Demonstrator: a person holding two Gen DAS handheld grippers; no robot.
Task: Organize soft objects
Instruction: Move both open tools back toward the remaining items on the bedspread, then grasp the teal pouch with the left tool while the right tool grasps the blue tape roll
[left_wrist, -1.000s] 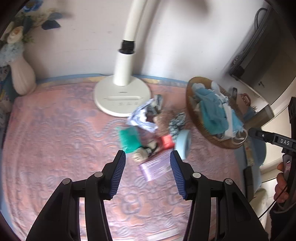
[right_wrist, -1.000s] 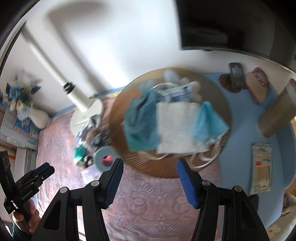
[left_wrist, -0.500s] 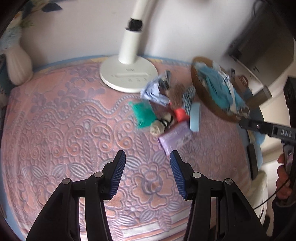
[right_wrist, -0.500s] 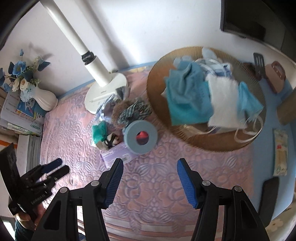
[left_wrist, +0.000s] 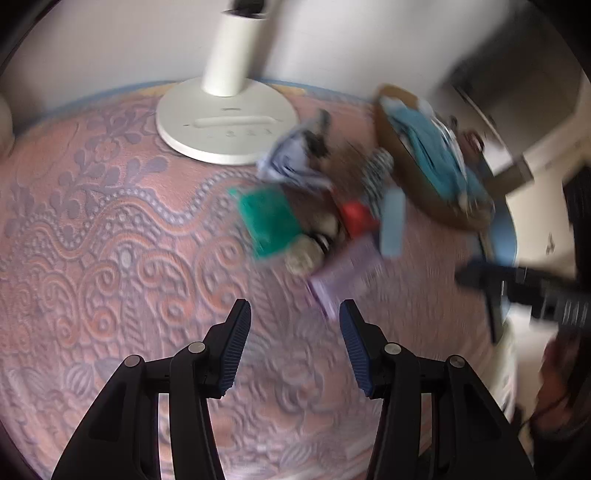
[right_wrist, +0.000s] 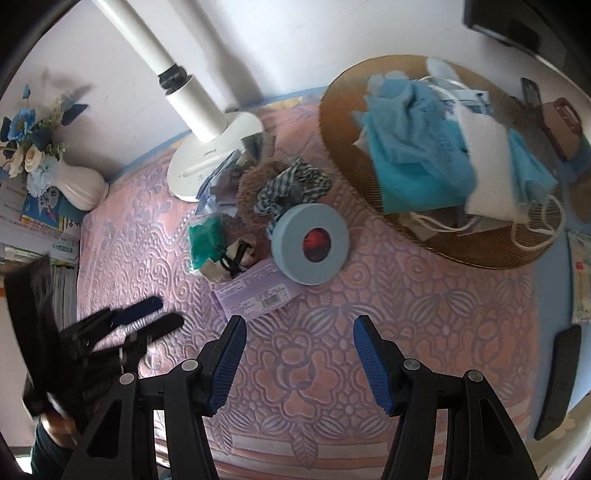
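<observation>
A small heap lies on the pink patterned cloth (right_wrist: 369, 332): a green cloth (right_wrist: 202, 240), a checked scrunchie (right_wrist: 295, 188), a brown fuzzy piece (right_wrist: 255, 184), a pale blue tape roll (right_wrist: 310, 243) and a lilac packet (right_wrist: 255, 291). A round wicker tray (right_wrist: 340, 110) at the upper right holds teal and white cloths and face masks (right_wrist: 417, 136). My right gripper (right_wrist: 298, 325) hangs open above the bare cloth just in front of the packet. My left gripper (left_wrist: 291, 310) is open too, nothing between its fingers, near the packet (left_wrist: 347, 273) and green cloth (left_wrist: 267, 218).
A white lamp base (right_wrist: 207, 162) stands behind the heap, with a vase of flowers (right_wrist: 70, 177) and stacked books to the left. Beyond the tray's right side lie a hair clip, a brown cup and a dark remote (right_wrist: 557, 380) at the table edge.
Both grippers have sunk toward the cloth and tipped downward. The right one has swung left from over the wicker tray to in front of the heap. Jaws of both kept their width.
</observation>
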